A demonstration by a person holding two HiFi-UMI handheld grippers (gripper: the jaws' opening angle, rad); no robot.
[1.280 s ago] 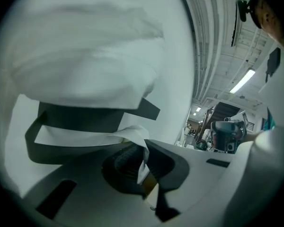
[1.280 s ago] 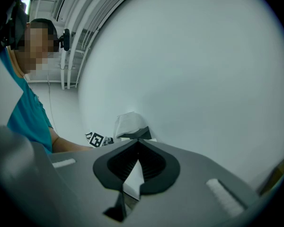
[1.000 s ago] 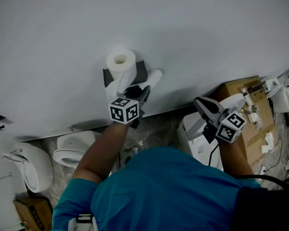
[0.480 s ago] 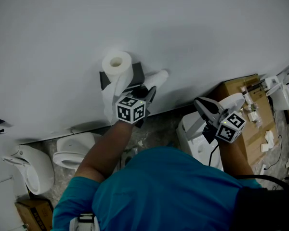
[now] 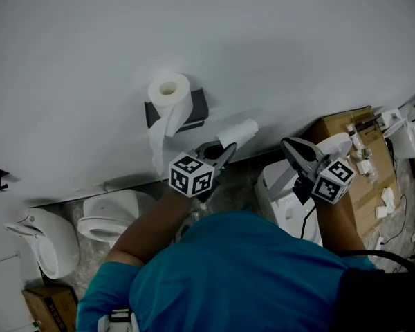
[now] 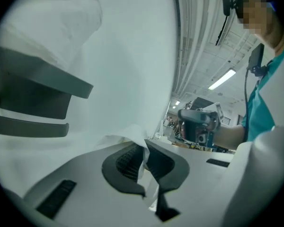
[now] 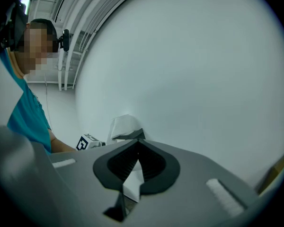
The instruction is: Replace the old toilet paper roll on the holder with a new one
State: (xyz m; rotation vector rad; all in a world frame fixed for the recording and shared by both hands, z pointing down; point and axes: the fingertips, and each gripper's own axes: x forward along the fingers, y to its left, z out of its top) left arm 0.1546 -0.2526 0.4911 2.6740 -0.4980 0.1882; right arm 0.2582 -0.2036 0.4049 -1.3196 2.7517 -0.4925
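Head view: outstretched left hand-held gripper (image 5: 227, 152) pinches white paper (image 5: 240, 131) near the wall (image 5: 297, 47).

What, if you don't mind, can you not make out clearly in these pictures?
- Head view: the toilet paper roll hides the spindle of the holder.
- Head view: the white paper held by the left gripper is too small to tell sheet from tube.
- Right gripper view: too little of the white scrap shows in the right gripper to identify it.
- Left gripper view: the top edge cuts off the roll.
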